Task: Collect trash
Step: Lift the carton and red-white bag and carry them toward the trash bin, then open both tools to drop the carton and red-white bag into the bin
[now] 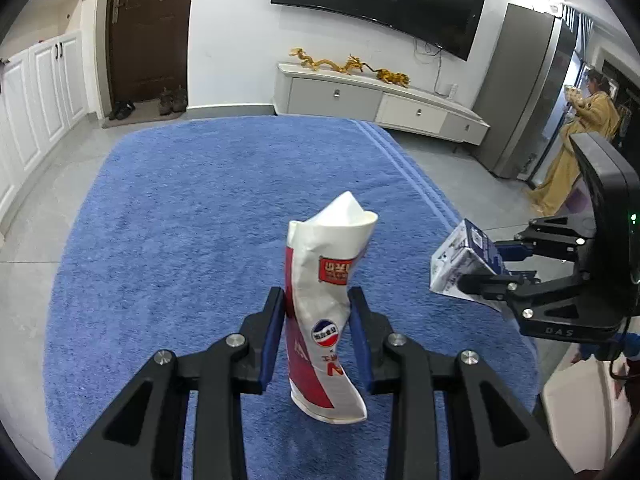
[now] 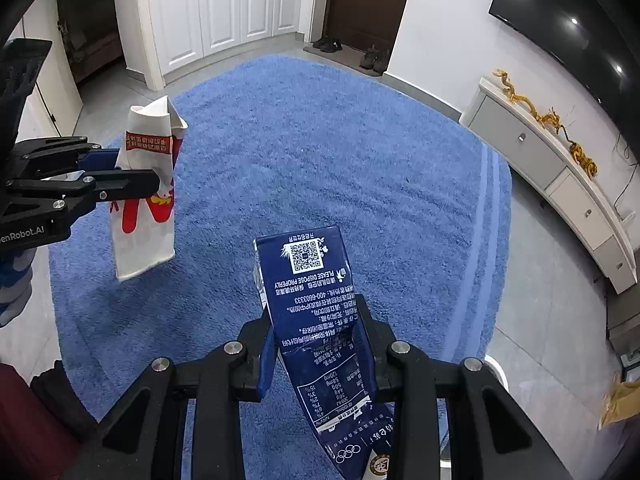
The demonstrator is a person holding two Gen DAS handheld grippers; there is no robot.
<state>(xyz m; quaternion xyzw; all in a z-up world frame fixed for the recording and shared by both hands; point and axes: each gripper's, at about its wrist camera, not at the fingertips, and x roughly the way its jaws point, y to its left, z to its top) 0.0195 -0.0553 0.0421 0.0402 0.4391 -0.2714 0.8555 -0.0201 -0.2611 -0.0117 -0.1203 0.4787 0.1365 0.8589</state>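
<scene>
My left gripper (image 1: 318, 304) is shut on a crushed white and red paper cup (image 1: 328, 280), held above the blue rug (image 1: 180, 208). The same cup (image 2: 146, 196) shows at the left of the right wrist view, clamped in the left gripper (image 2: 156, 172). My right gripper (image 2: 316, 320) is shut on a flattened dark blue drink carton (image 2: 312, 288) with white print, also above the rug (image 2: 340, 152). In the left wrist view that carton (image 1: 464, 264) hangs at the right, pinched by the right gripper (image 1: 472, 270).
A white bin (image 1: 580, 412) stands at the lower right, off the rug. A low white TV cabinet (image 1: 380, 100) lines the far wall under a black screen. White cupboards (image 2: 224, 4), a brown door and shoes stand beyond the rug. A person in a yellow robe (image 1: 580, 132) stands far right.
</scene>
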